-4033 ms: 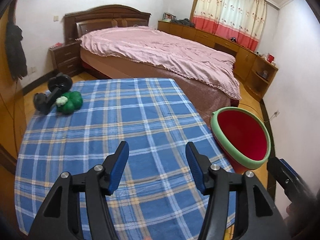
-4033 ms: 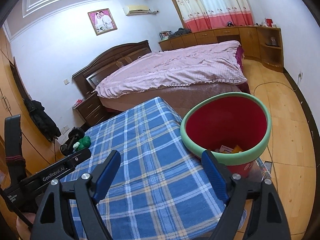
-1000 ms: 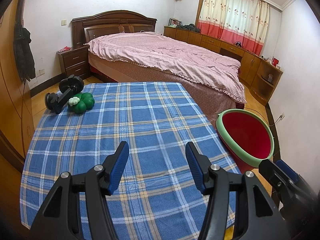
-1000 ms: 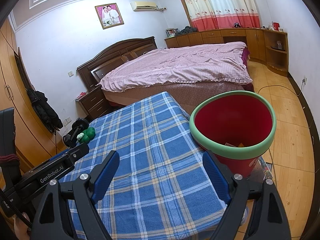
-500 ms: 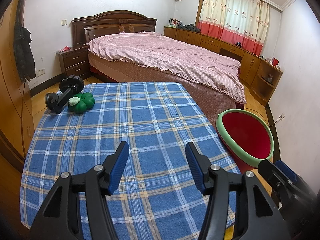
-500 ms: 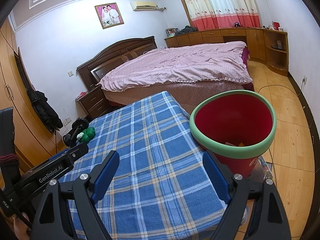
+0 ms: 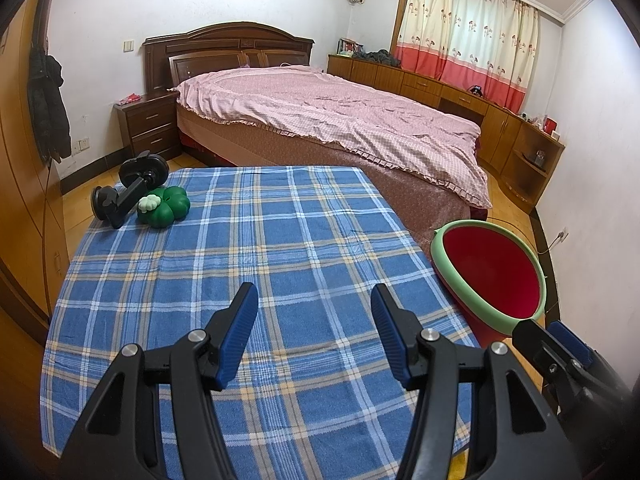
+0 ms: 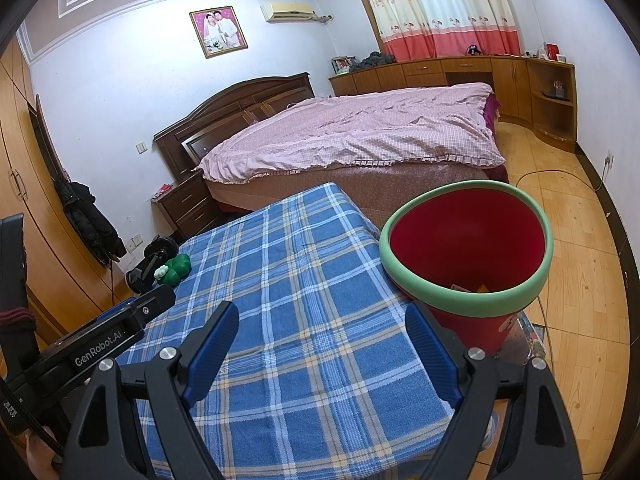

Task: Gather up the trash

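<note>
Where the table (image 8: 304, 320) ends, a red bin (image 8: 468, 252) holds scraps (image 8: 472, 289).

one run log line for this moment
left gripper: open, empty | right gripper: open, empty | red bin: beside table, scraps inside | plaid tablecloth: no trash seen

Showing a tablecloth (image 7: 280, 248) in blue plaid crossed by white and tan stripes. Showing a bin (image 8: 472, 256) in red inside and out, ringed by a pale green rim. Sitting in dark green with a cream flower-shaped cap: a clover-shaped toy (image 7: 164, 209); beside it, a black mount (image 7: 132, 188). Wearing black frames and blue pads: the left gripper (image 7: 314, 330) and right gripper (image 8: 322, 350). Spreading in pink fine check: a bedspread (image 7: 340, 116). Hanging in cream with small motifs above a red band: curtains (image 7: 468, 36).
</note>
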`<state>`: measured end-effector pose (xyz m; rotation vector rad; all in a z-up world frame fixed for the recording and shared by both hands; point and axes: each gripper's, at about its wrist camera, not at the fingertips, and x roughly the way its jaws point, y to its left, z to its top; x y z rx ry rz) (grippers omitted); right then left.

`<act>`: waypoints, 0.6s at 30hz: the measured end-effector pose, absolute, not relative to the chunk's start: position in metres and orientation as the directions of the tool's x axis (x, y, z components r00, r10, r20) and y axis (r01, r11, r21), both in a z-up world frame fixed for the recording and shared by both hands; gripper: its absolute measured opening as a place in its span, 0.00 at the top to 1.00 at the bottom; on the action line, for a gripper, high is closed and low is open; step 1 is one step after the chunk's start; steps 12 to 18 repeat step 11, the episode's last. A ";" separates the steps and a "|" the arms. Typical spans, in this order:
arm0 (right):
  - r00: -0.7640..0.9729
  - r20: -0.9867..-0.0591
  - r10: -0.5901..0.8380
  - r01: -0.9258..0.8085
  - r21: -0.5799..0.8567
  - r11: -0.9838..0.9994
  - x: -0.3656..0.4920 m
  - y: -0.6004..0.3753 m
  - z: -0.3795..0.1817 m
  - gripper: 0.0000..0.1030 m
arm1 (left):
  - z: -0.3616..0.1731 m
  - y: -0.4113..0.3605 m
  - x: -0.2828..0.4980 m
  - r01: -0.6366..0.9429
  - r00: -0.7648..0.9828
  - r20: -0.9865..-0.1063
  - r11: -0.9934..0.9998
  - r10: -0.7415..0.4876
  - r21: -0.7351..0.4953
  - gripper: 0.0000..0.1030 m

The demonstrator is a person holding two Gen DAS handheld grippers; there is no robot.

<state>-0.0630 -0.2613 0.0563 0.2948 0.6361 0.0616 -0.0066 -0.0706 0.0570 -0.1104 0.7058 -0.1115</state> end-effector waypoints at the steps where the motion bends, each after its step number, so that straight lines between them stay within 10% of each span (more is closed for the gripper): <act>1: 0.805 -0.576 0.146 0.033 0.289 0.957 -0.063 -0.261 0.056 0.15 | 0.057 -0.071 -0.007 0.065 0.756 -0.640 0.988 -0.139 -0.139 0.43; 18: 0.804 -0.576 0.146 0.034 0.290 0.956 -0.063 -0.262 0.057 0.15 | 0.058 -0.070 -0.007 0.063 0.755 -0.640 0.988 -0.140 -0.142 0.43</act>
